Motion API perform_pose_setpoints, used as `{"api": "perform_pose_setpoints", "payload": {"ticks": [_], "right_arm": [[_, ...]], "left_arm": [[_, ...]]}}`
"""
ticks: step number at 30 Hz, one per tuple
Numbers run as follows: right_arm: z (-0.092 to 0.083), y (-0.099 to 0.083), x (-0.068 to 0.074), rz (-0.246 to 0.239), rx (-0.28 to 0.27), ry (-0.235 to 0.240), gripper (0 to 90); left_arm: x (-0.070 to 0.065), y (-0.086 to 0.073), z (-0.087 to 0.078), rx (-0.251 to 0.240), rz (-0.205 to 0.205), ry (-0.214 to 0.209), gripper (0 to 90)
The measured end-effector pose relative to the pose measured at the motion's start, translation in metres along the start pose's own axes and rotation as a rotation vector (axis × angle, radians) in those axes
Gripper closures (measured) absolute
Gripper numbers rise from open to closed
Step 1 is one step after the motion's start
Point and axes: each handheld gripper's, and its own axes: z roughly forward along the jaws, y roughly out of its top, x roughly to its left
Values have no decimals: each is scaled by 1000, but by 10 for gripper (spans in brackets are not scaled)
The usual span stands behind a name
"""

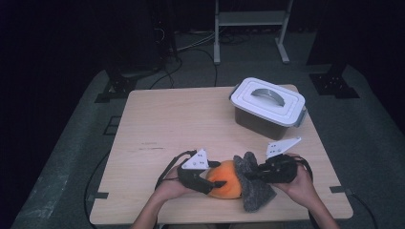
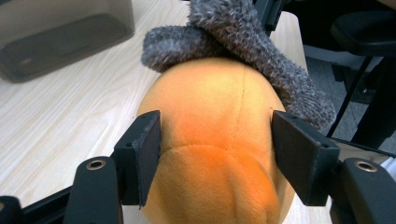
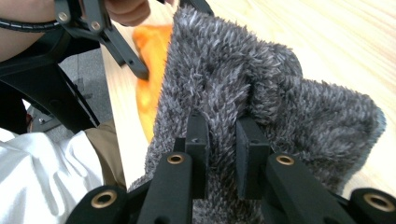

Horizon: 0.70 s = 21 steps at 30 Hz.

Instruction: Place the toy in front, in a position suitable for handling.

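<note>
An orange plush toy point(image 1: 227, 183) lies near the table's front edge. My left gripper point(image 1: 215, 183) comes at it from the left and is shut on it. In the left gripper view both pads press its sides point(image 2: 215, 140). A grey fuzzy cloth point(image 1: 253, 186) drapes over the toy's right end and onto the table. My right gripper point(image 1: 248, 175) is shut on a fold of that cloth point(image 3: 280, 93), pinched between its narrow jaws point(image 3: 222, 126). Behind the cloth the orange plush point(image 3: 152, 51) shows in the right gripper view. The grey cloth point(image 2: 243, 42) covers the toy's far end.
A grey storage box with a white handled lid point(image 1: 268, 107) stands at the table's back right; its wall point(image 2: 56, 37) shows in the left gripper view. The wooden table point(image 1: 167, 124) has bare room at left and centre. A metal stand point(image 1: 250, 28) is on the floor behind.
</note>
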Motion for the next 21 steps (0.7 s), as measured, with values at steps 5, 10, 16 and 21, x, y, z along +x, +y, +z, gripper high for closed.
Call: {"api": "perform_pose_setpoints", "payload": {"ticks": [5, 10, 16, 21], "right_arm": [[-1, -10, -11, 44, 4, 5, 770], [0, -19, -19, 75, 23, 2, 769], [-4, -21, -22, 83, 27, -19, 767], [-4, -10, -12, 51, -23, 20, 767]], "left_arm": [[5, -5, -5, 4, -15, 0, 337], [10, -11, -8, 10, -32, -10, 324], [12, -14, -12, 24, -40, -17, 314], [12, -13, -13, 30, -40, -24, 296]]}}
